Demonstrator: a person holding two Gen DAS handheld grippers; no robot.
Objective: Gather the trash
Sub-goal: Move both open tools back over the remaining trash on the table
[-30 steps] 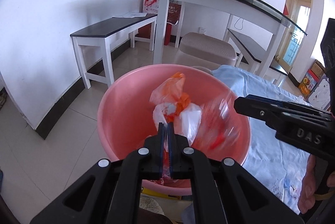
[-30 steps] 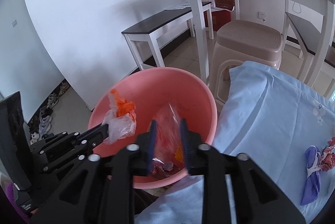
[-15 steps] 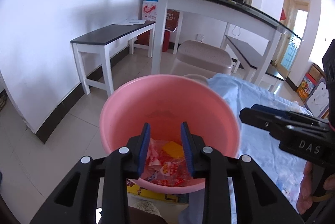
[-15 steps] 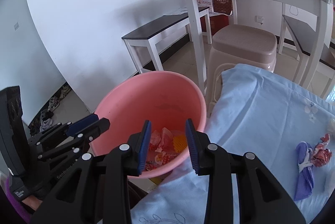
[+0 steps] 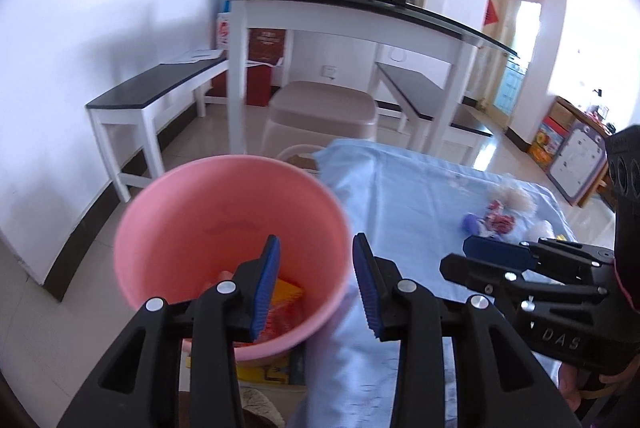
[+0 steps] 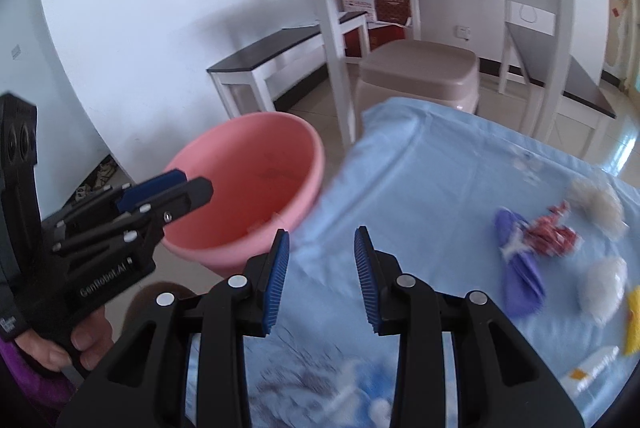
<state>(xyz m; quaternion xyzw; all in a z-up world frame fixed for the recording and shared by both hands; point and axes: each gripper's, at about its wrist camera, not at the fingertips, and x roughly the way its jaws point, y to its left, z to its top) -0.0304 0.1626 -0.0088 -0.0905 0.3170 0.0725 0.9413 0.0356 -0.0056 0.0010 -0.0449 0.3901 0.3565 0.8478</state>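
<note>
Scraps point(image 6: 552, 234) lie clustered on the blue-clothed counter point(image 6: 420, 187), well apart from the pink tub point(image 5: 192, 224), and both tongs, left point(image 5: 316, 284) and right point(image 6: 322, 278), are spread and empty, so grabbing the loose cloth could drag everything off.

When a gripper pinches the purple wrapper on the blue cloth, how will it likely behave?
The purple wrapper looks thin and crumpled, so it is probably light and floppy. It touches the red wrapper, which may shift too. The open right gripper should close on it easily.
</note>
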